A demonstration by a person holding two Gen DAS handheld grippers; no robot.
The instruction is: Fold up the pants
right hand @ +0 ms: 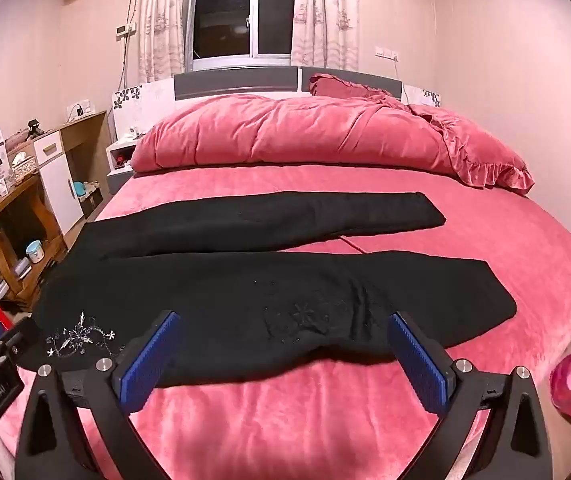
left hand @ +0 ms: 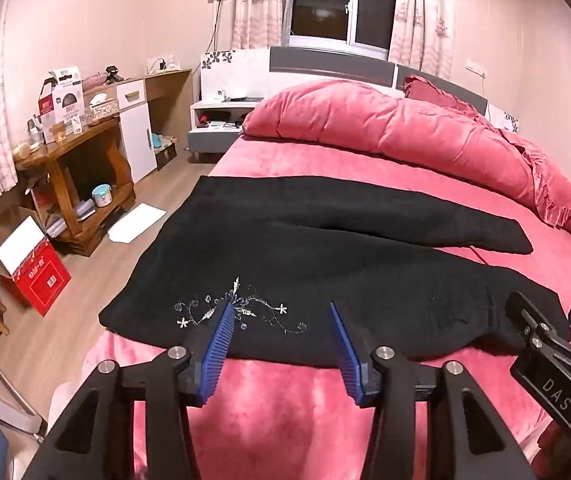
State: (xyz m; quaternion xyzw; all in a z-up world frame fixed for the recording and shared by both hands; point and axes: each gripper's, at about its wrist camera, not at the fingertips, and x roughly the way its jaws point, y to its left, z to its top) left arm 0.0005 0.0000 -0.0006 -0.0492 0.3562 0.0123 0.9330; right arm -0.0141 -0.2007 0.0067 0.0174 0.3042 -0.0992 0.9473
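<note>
Black pants (left hand: 325,264), spread flat on the pink bed (left hand: 285,420), legs apart, just ahead of both tools: left gripper (left hand: 281,312) part-open over the embroidery (left hand: 241,312), right gripper (right hand: 285,324) wide open, both empty.

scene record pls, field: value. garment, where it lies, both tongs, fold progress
garment: black pants, white floral embroidery near the waist end
layout: spread flat, both legs apart, pointing right in both views
surface: pink bed cover
behind pants: rolled pink duvet by the headboard
left tongs: open, over the near waist edge, nothing gripped
right tongs: open wide, over the near leg's edge, nothing gripped
fold progress: none visible yet
</note>
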